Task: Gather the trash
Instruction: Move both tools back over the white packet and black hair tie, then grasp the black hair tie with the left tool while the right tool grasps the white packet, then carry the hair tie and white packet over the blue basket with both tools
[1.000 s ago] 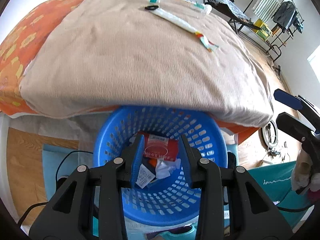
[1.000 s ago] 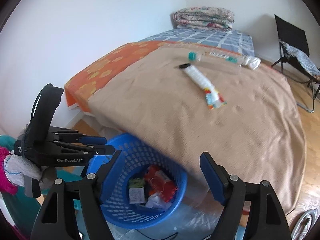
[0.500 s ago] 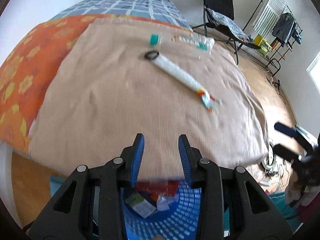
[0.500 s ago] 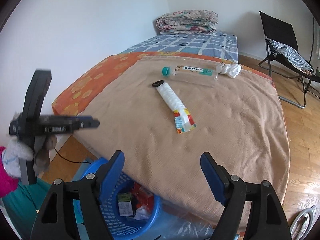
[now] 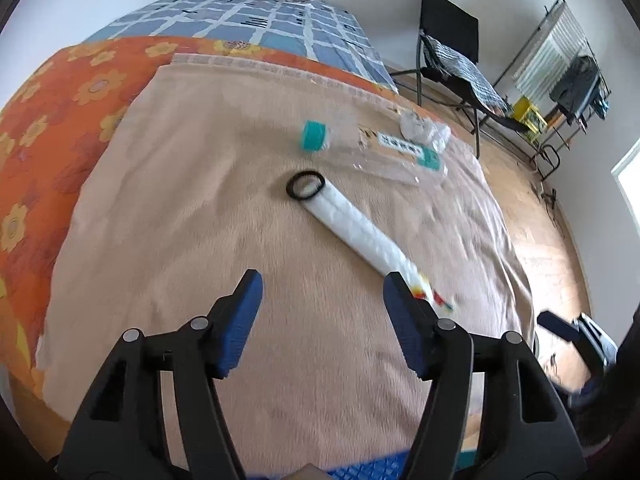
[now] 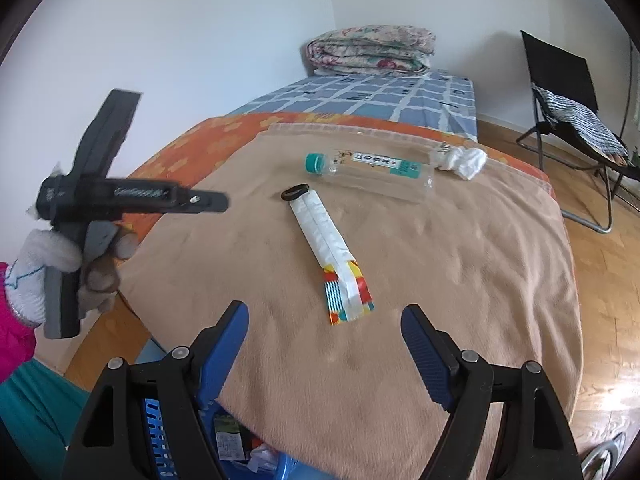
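Observation:
A long white wrapper (image 5: 352,228) (image 6: 324,236) with a black ring end and a colourful tail lies on the tan blanket. Beyond it lie a clear plastic bottle (image 5: 376,148) (image 6: 372,170) with a teal cap and a crumpled white tissue (image 5: 422,128) (image 6: 464,160). My left gripper (image 5: 322,292) is open and empty, above the blanket just short of the wrapper; it also shows at the left of the right wrist view (image 6: 208,202). My right gripper (image 6: 324,326) is open and empty, near the wrapper's tail. The blue trash basket (image 6: 160,432) sits below the bed's near edge.
The tan blanket (image 6: 440,280) covers a bed with an orange flowered sheet (image 5: 36,128) and a blue checked one. A folded quilt (image 6: 372,50) lies at the far end. A black folding chair (image 6: 568,92) stands on the wooden floor to the right.
Both grippers have risen from over the blue basket to above the bed, closer to the wrapper. My left gripper's jaws have opened wider. The basket has dropped to the bottom edge of view.

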`<state>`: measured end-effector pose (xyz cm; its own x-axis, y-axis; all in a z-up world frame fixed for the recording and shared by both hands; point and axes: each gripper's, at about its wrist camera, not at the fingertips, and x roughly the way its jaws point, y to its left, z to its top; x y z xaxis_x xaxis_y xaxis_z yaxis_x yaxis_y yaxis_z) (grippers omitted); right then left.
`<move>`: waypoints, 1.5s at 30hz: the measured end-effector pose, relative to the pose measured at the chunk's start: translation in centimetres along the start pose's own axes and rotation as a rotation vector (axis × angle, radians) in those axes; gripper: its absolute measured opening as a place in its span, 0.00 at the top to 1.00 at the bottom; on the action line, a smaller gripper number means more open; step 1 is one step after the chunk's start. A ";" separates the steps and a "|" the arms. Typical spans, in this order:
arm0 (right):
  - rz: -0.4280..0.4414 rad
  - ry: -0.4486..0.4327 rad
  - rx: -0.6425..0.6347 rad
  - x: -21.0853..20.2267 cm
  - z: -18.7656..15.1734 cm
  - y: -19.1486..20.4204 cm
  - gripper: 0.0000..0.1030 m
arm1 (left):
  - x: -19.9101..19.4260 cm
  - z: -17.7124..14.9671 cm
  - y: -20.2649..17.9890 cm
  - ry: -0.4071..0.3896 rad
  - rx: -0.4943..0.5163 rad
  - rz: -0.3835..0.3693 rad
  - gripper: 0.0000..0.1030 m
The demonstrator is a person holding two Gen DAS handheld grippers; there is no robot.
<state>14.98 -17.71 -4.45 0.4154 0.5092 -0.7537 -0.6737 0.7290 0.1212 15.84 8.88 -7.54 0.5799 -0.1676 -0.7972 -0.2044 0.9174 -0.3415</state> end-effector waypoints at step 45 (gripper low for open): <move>0.003 0.225 0.015 14.6 3.4 -0.7 0.63 | 11.3 5.4 1.1 -0.027 0.056 0.100 0.92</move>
<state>23.61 -9.27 -13.31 0.2653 0.3976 -0.8783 -0.6648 0.7352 0.1320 26.45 9.92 -14.27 0.5803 -0.0654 -0.8118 -0.2182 0.9479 -0.2323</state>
